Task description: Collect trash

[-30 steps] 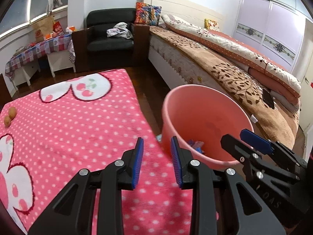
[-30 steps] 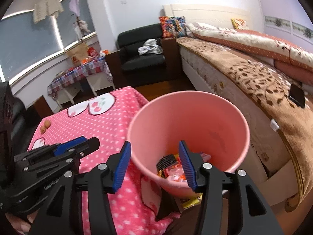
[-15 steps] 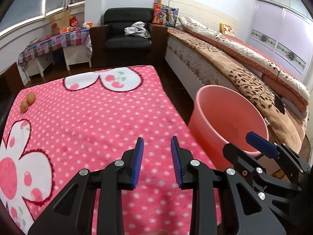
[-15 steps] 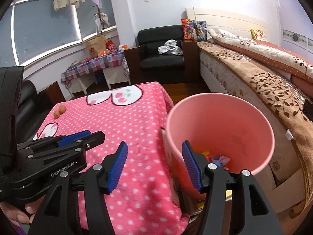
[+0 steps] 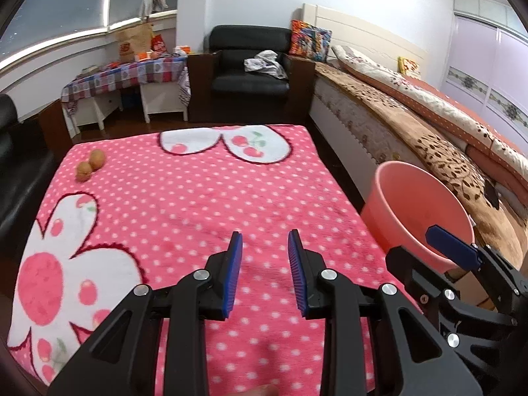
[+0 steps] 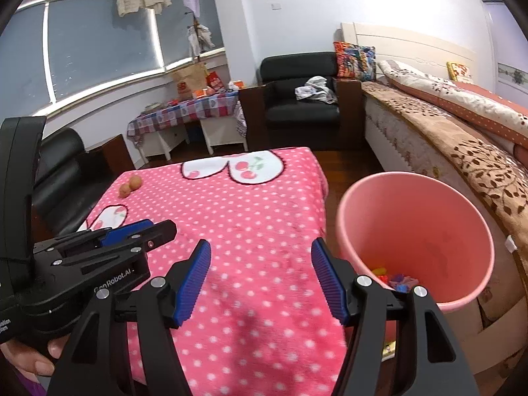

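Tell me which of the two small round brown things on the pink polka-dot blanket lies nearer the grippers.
The smaller, darker brown ball, left and just in front of its paler, bigger partner, which lies toward the blanket's far edge.

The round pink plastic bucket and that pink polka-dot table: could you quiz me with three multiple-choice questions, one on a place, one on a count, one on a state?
1. Where does the round pink plastic bucket stand?
A. on the black armchair
B. beside the table, toward the bed
C. on the table

2. How many small brown round things lie on the pink polka-dot tablecloth?
A. two
B. five
C. none

3. What is between the right gripper's blue pads?
A. a wrapper
B. a bottle
C. nothing

Answers: 1 B, its rim shows past the table edge near the bed. 2 A, a pair at the far corner. 3 C, jaws apart over bare cloth.
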Tool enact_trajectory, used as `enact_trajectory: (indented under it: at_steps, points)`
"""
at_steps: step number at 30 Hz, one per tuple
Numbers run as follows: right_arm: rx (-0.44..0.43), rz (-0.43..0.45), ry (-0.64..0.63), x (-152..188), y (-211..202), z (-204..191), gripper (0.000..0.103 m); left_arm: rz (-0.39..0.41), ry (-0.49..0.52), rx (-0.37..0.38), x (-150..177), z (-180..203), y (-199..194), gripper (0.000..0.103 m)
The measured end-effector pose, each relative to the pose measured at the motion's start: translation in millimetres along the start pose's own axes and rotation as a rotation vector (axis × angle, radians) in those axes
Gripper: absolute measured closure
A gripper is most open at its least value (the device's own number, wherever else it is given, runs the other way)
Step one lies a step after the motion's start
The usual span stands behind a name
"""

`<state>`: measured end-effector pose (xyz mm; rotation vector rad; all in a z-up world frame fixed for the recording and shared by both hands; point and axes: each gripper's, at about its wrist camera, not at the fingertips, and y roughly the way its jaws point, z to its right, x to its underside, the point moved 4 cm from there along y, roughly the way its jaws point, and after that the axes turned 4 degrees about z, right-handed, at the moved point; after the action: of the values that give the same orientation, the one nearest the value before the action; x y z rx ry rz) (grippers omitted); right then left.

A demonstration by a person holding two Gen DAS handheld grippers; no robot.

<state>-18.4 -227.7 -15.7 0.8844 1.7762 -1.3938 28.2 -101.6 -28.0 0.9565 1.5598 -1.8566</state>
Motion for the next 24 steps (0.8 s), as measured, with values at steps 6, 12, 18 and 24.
enact_trajectory:
  at_steps: [6,12,18,24]
  points:
    - [-0.021,0.026,-0.015,-3.6,-0.7,-15.7,0.040,0.030,-0.021,-0.029,-2.2,-14.8,-8.8,0.074]
    - [-0.016,0.042,-0.033,-5.9,-4.0,-21.9,0.040,0.057,-0.035,-0.031,-4.9,-21.2,-15.5,0.074]
    - [-0.013,0.042,-0.036,-6.2,-4.2,-22.3,0.040,0.067,-0.033,-0.027,-5.8,-21.0,-18.9,0.074]
    - [-0.013,0.045,-0.039,-7.8,-6.7,-22.0,0.040,0.073,-0.036,-0.025,-6.3,-22.6,-20.9,0.074]
